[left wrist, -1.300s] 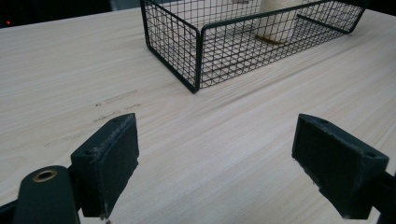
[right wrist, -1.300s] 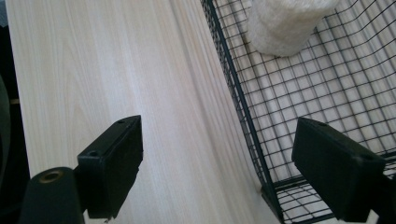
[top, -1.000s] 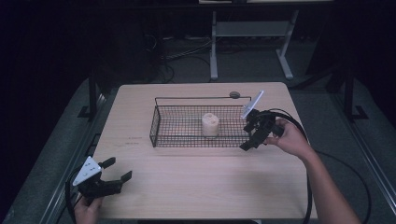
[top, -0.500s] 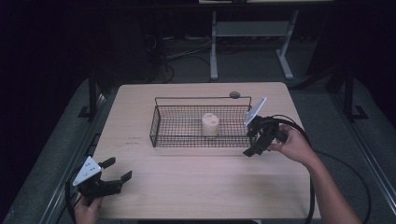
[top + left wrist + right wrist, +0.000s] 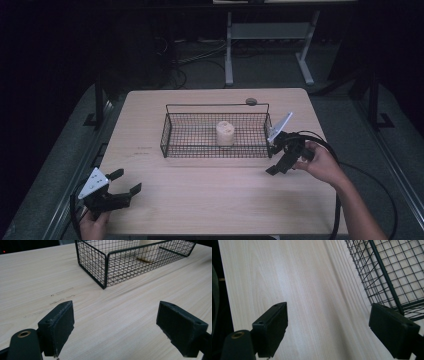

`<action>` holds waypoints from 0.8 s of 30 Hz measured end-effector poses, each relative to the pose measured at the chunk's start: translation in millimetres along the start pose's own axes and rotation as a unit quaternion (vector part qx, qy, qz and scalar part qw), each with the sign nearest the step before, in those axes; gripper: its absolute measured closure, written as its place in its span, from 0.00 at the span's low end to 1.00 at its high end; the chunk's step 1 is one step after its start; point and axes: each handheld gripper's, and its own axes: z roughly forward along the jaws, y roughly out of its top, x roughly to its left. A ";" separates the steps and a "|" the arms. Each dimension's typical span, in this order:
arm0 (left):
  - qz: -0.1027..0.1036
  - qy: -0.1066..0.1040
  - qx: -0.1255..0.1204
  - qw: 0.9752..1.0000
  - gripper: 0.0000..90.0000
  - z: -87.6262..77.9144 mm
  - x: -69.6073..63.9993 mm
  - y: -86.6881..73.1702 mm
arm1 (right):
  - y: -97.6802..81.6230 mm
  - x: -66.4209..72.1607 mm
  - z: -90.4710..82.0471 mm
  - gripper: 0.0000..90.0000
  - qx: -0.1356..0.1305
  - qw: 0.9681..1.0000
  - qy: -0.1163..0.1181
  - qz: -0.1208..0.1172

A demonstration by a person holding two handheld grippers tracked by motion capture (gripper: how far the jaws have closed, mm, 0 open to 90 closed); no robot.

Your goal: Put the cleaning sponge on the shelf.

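The right gripper [image 5: 276, 159] hangs with its jaws wide apart and empty, just off the right end of the wire basket [image 5: 167, 135]. A pale cylinder [image 5: 225, 133], perhaps a candle, stands inside the basket. The left gripper [image 5: 125, 182], also spread and empty, sits well short of the basket [image 5: 105, 272].

The small dark round thing [image 5: 251, 101] behind the black wire basket [image 5: 170, 135] is too small to identify; the pale cylinder [image 5: 148, 250] inside is cropped.
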 end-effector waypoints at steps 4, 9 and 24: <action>0.003 -0.001 0.002 1.000 0.16 0.8 -1.0 0.2 | -7.0 2.5 0.7 0.17 -0.004 1.000 0.000 0.003; 0.003 -0.002 0.002 1.000 0.15 0.8 -1.3 0.2 | -16.1 5.8 3.4 0.17 -0.002 1.000 0.000 0.004; 0.001 0.000 0.002 1.000 0.16 0.7 -1.1 -0.3 | -33.6 17.2 13.8 0.17 -0.002 1.000 0.008 0.004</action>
